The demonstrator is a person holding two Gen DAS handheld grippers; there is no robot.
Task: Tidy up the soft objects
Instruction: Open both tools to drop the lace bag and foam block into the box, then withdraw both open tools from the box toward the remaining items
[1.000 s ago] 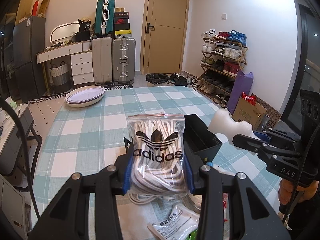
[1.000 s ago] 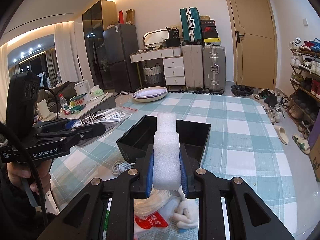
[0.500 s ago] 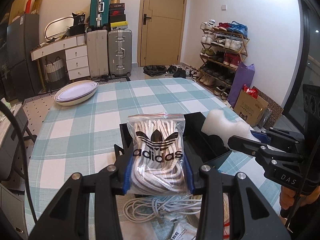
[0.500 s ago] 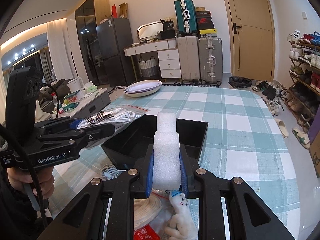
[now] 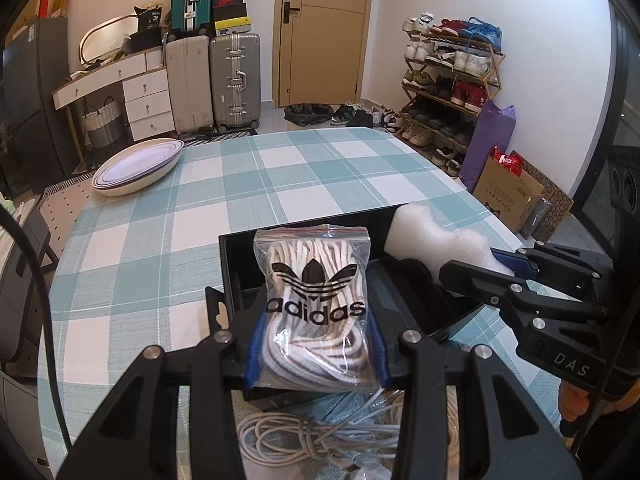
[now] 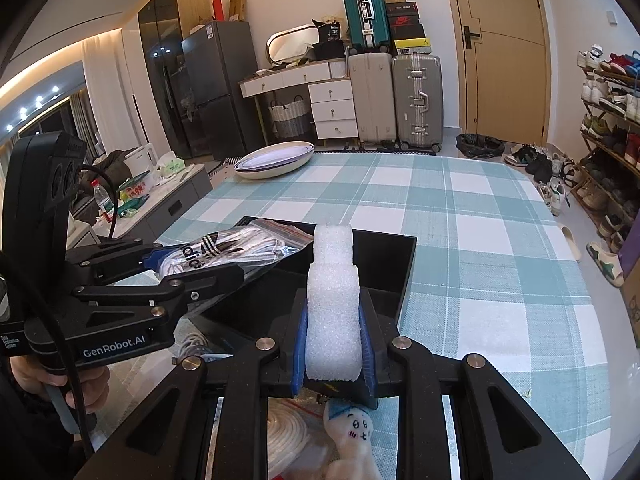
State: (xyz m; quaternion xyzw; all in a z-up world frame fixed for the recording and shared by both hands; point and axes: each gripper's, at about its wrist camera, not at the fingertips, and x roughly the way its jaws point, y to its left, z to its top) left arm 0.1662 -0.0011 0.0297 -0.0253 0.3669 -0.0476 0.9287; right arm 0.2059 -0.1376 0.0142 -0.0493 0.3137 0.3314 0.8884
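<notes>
— Where are your claws?

— My left claw [image 5: 316, 344] is clamped on a zip bag of laces [image 5: 314, 304], held above the near edge of the black box [image 5: 404, 292]. My right claw [image 6: 332, 354] is closed on a white foam block [image 6: 332, 300], upright, over the box's near right side.

— Any writing?

— "adidas" with the trefoil on the bag, "GenRobot.AI" on the left claw's body, "DAS" on the right one's.

— What is around?

— The box sits on a desk [image 5: 312, 176] with a teal-and-white checked cloth. A coiled white cable [image 5: 304, 436] and a small plush figure [image 6: 352, 436] lie near me; a stack of oval dishes [image 5: 136, 166] rests at the far left corner. Beyond are suitcases [image 5: 216, 80], a door and a shoe rack [image 5: 452, 80].
</notes>
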